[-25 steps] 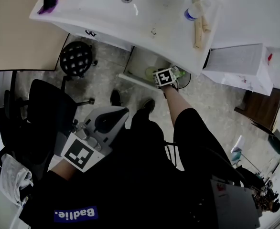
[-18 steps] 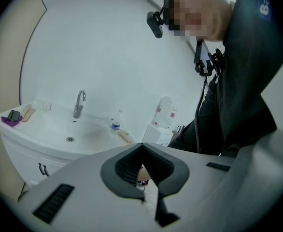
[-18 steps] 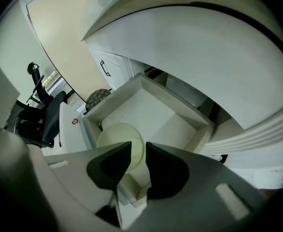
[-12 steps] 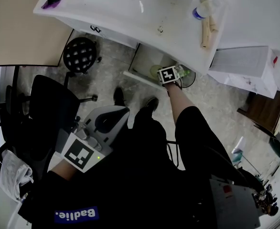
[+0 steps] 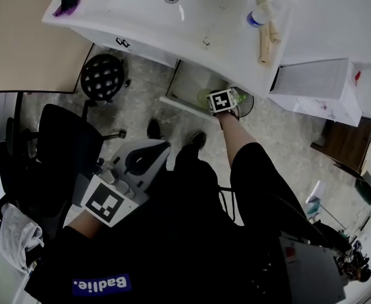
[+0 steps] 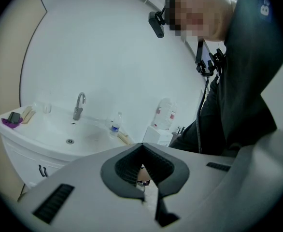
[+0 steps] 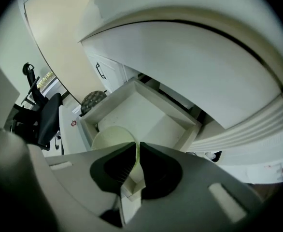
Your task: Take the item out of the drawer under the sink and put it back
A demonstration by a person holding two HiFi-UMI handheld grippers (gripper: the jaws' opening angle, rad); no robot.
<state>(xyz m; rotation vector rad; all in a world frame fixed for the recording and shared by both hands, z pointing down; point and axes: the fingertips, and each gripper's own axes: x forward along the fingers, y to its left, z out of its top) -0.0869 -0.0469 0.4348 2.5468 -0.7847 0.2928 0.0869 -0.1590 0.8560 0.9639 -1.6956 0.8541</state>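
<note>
The drawer (image 5: 187,83) under the white sink (image 5: 141,18) stands pulled out. My right gripper (image 5: 218,98) hangs at the drawer's front right corner, shut on the rim of a pale green bowl (image 5: 202,97). The right gripper view shows that bowl (image 7: 111,136) pinched edge-on in the right gripper (image 7: 137,159), above the drawer's bare white floor (image 7: 146,112). My left gripper (image 5: 139,163) is held back close to my body, far from the drawer. Seen from its own camera, the left gripper (image 6: 144,178) is shut with nothing in it.
A black mesh stool (image 5: 100,78) stands left of the drawer and a black office chair (image 5: 65,145) nearer me. On the sink top lie a bottle (image 5: 255,16), wooden pieces (image 5: 265,38) and a purple cloth (image 5: 66,0). A white cabinet (image 5: 312,86) stands to the right.
</note>
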